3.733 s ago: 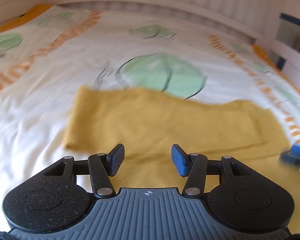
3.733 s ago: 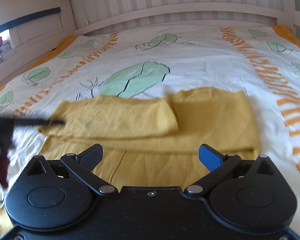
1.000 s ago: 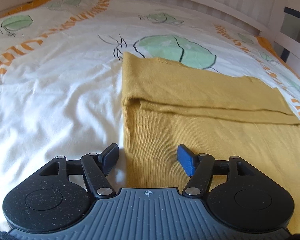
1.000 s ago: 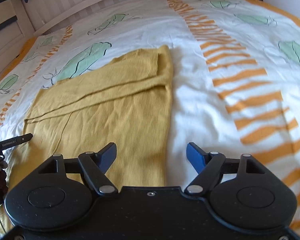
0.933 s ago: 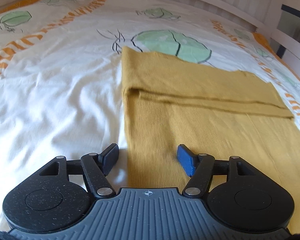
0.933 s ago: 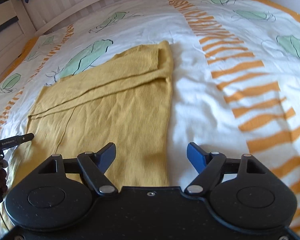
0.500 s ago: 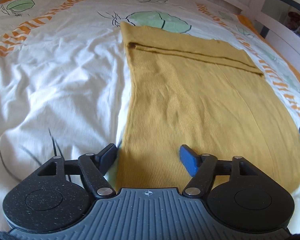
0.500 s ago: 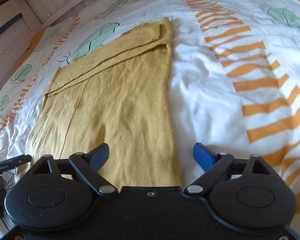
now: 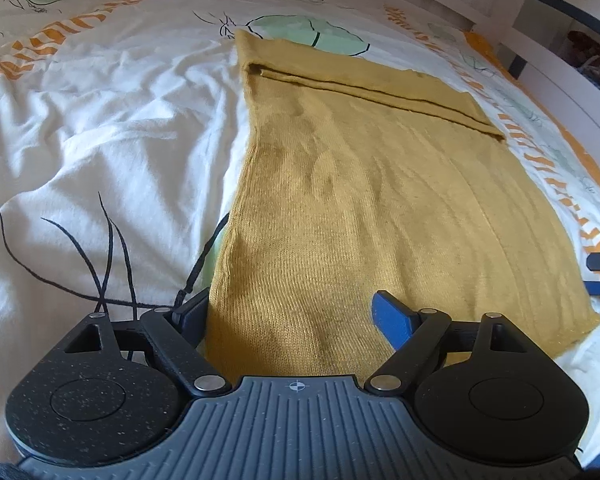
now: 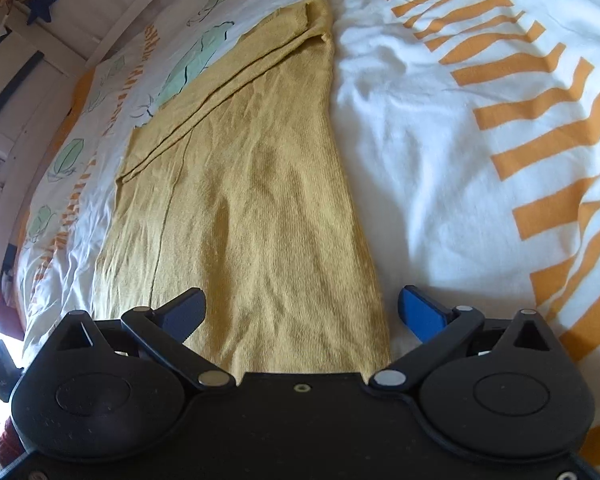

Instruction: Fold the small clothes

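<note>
Sleeves folded in, body fold not yet made.

Mustard knit garment (image 9: 380, 208) lies flat on the white duvet (image 9: 100, 128) with its leaf and orange-stripe print, its far end doubled into a narrow band where the sleeves appear laid across; by my reading the lengthwise fold of the body remains, and perhaps one more after it. Left gripper (image 9: 290, 316) hovers over the garment's near left corner, its jaws, which have just been opening, spread astride the side edge with nothing pinched. Right gripper (image 10: 302, 314) sits at the garment's near right corner, its jaws also spread wide and straddling that edge without pressing on it. No brand, label or readable writing shows on the garment or bedding.
</note>
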Motion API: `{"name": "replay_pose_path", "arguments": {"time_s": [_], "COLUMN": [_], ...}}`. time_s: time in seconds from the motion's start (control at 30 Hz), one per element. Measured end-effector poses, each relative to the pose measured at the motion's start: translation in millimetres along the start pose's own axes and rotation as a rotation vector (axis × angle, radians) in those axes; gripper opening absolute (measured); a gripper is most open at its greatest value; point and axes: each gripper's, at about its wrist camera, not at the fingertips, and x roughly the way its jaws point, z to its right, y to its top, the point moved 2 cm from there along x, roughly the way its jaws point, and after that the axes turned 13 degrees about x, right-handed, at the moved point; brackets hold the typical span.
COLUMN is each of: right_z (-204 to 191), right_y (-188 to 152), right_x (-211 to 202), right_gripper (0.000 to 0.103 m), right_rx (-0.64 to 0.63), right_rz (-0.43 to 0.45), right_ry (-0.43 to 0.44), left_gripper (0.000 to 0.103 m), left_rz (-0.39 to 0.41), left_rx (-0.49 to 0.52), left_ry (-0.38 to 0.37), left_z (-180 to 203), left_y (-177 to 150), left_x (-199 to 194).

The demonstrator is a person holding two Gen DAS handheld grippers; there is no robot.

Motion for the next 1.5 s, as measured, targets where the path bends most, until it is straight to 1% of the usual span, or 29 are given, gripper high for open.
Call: {"name": "replay_pose_path", "arguments": {"time_s": [0.17,0.4,0.53,0.57,0.6,0.63,0.67,0.73,0.77,0.8,0.83,0.9,0.93,0.97,1.0,1.03,1.07,1.13,1.17,1.2,1.33,1.43,1.5], "right_z": [-1.5,0.0,3.4,3.9,4.0,4.0,3.6,2.8,2.2,1.2,0.0,0.0,1.0,2.7,4.8,6.6,8.3,8.3,7.9,8.2,8.3,1.5,-6.1], "right_y": [-1.2,-1.0,0.4,0.5,0.8,1.0,1.1,0.4,0.0,-0.5,-1.4,-2.2,-2.4,-2.1,-1.8,-2.0,-2.5,-3.6,-3.5,-2.9,2.1,6.0,9.5], "right_x": [3.2,6.5,5.6,4.8,4.1,3.4,2.3,1.2,0.3,-0.6,-1.9,-4.8,-6.2,-7.4,-8.0,-7.8,-7.4,-10.1,-12.4,-14.9,-26.0,-31.3,-33.4], "right_gripper": [0.103,0.103,0.103,0.103,0.103,0.103,0.103,0.103,0.101,0.096,0.093,0.072,0.066,0.056,0.043,0.024,0.017,0.015,0.015,0.014,0.014,0.014,0.014], "right_rx": [-0.027,-0.036,-0.024,-0.024,-0.027,-0.029,-0.031,-0.041,-0.048,-0.057,-0.071,-0.090,-0.095,-0.093,-0.087,-0.078,-0.069,-0.065,-0.058,-0.045,0.006,0.000,-0.007], "right_rz": [-0.023,-0.029,-0.034,-0.039,-0.046,-0.055,-0.067,-0.082,-0.086,-0.087,-0.087,-0.080,-0.076,-0.075,-0.078,-0.090,-0.101,-0.088,-0.079,-0.069,-0.020,0.019,0.043], "right_ry": [-0.002,0.005,0.021,0.026,0.031,0.037,0.044,0.050,0.044,0.033,0.015,-0.016,-0.029,-0.034,-0.031,-0.017,-0.004,0.017,0.034,0.057,0.154,0.198,0.227], "left_gripper": [0.082,0.082,0.079,0.070,0.057,0.052,0.045,0.040,0.036,0.031,0.029,0.022,0.021,0.019,0.016,0.016,0.014,0.010,0.007,0.007,0.007,0.007,0.007], "left_rz": [0.005,0.020,0.015,0.012,0.009,0.005,0.005,0.001,-0.004,-0.010,-0.014,-0.020,-0.023,-0.023,-0.023,-0.025,-0.024,-0.011,0.001,0.018,0.081,0.132,0.167], "left_rx": [-0.011,-0.050,-0.058,-0.057,-0.059,-0.069,-0.087,-0.132,-0.147,-0.153,-0.155,-0.156,-0.153,-0.149,-0.145,-0.146,-0.146,-0.148,-0.152,-0.159,-0.173,-0.182,-0.176], "left_ry": [-0.034,-0.076,-0.080,-0.065,-0.047,-0.035,-0.042,-0.073,-0.080,-0.082,-0.089,-0.110,-0.113,-0.112,-0.112,-0.112,-0.110,-0.114,-0.126,-0.137,-0.136,-0.147,-0.141], "left_z": [-3.2,-11.8,-13.6,-13.6,-13.9,-15.7,-18.1,-23.7,-25.9,-26.7,-26.8,-25.5,-24.0,-22.6,-21.6,-20.8,-20.2,-19.3,-19.1,-18.7,-17.8,-17.4,-16.1], "left_y": [-2.2,-3.6,-2.1,-2.3,-2.7,-3.0,-3.5,-4.6,-5.0,-5.3,-5.7,-6.2,-6.2,-6.1,-5.9,-5.5,-4.8,-4.0,-3.7,-3.1,2.2,9.3,16.0], "left_x": [-2.9,0.5,0.5,-0.6,-2.1,-4.0,-5.7,-8.5,-9.7,-10.8,-11.7,-12.2,-12.0,-11.8,-11.6,-11.3,-11.7,-14.3,-16.5,-19.9,-33.6,-42.5,-48.6]}}
